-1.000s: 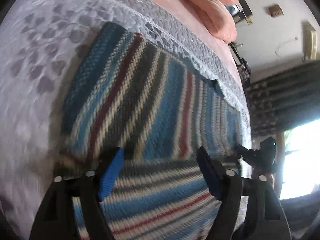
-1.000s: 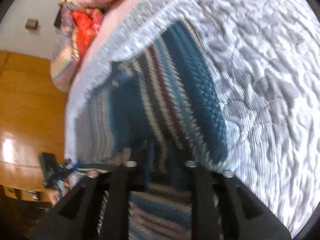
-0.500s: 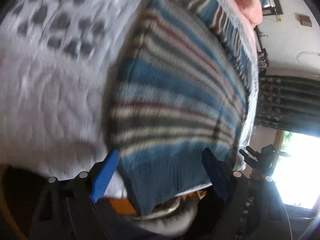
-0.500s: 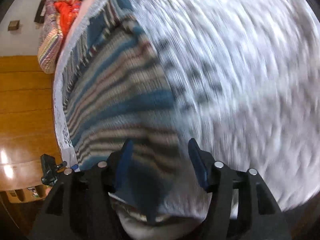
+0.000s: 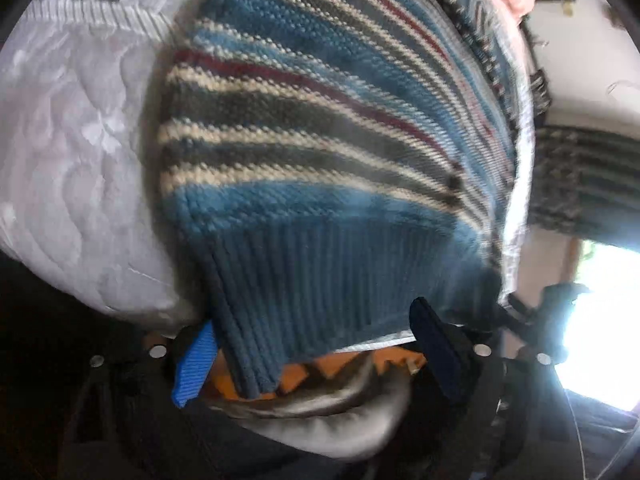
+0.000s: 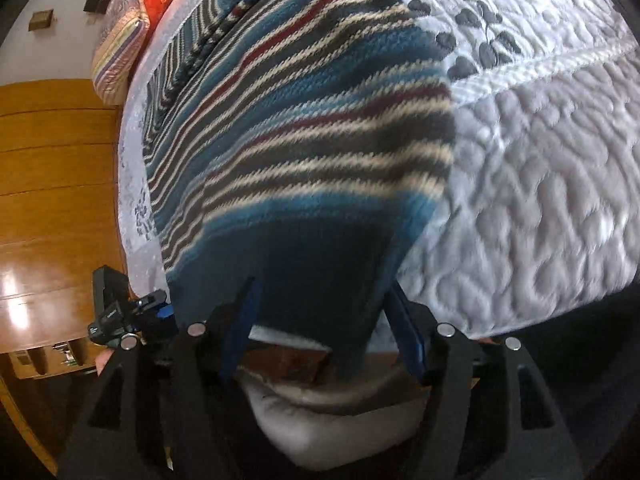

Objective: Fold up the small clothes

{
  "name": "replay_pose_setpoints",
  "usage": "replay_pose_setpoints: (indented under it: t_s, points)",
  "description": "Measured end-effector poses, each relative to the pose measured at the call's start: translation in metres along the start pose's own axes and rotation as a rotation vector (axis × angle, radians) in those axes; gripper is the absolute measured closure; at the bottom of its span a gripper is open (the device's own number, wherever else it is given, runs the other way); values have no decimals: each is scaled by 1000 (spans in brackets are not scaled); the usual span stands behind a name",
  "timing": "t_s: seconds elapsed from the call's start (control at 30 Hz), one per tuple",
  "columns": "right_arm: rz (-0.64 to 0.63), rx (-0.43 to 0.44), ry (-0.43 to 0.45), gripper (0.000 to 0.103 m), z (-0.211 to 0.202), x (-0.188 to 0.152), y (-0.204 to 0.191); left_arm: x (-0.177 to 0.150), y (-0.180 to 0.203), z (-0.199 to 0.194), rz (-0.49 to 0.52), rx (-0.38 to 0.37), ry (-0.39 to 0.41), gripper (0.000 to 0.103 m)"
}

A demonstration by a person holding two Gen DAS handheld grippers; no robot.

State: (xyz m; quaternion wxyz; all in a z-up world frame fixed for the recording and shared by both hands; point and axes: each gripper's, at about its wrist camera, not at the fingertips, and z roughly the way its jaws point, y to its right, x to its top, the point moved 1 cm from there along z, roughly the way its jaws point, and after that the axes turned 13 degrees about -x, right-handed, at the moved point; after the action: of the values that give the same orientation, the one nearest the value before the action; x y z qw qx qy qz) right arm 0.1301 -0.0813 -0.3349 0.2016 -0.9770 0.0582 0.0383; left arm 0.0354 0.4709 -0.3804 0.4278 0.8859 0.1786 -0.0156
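Two grippers at the striped blue knitted sweater's (image 5: 320,152) ribbed hem (image 5: 320,292).
Left gripper (image 5: 308,356) and right gripper (image 6: 320,328) gape wide, apparently gripping nothing; the hem hangs between both jaws, sweater stretching away lengthwise.

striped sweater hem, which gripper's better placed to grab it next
Either, slightly the left. The left gripper is open with the striped sweater's ribbed hem hanging between its fingers. The right gripper is also open around it, but its hem view is darker.

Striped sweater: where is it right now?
In both wrist views the striped sweater lies on the white quilted bedspread at the bed's near edge, its ribbed blue hem hanging between each gripper's open fingers.
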Motion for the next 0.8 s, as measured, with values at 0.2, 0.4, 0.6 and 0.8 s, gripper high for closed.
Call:
replay_pose_setpoints:
  t_s: [0.2,0.4,0.6,0.8]
  points:
    - [66,38,6,46,3,-13,13,-8,-15,-11,-41,-16,62,62]
    - [36,29,-2,63,12,-19,9,-12,-24,-18,-79,-34,77,93]
    - [49,69,71,96,-1,-24,17,-17,-15,-36,-46,-110,153,95]
    - [47,205,151,96,-47,-24,16,-25,5,-78,-9,-265,273,95]
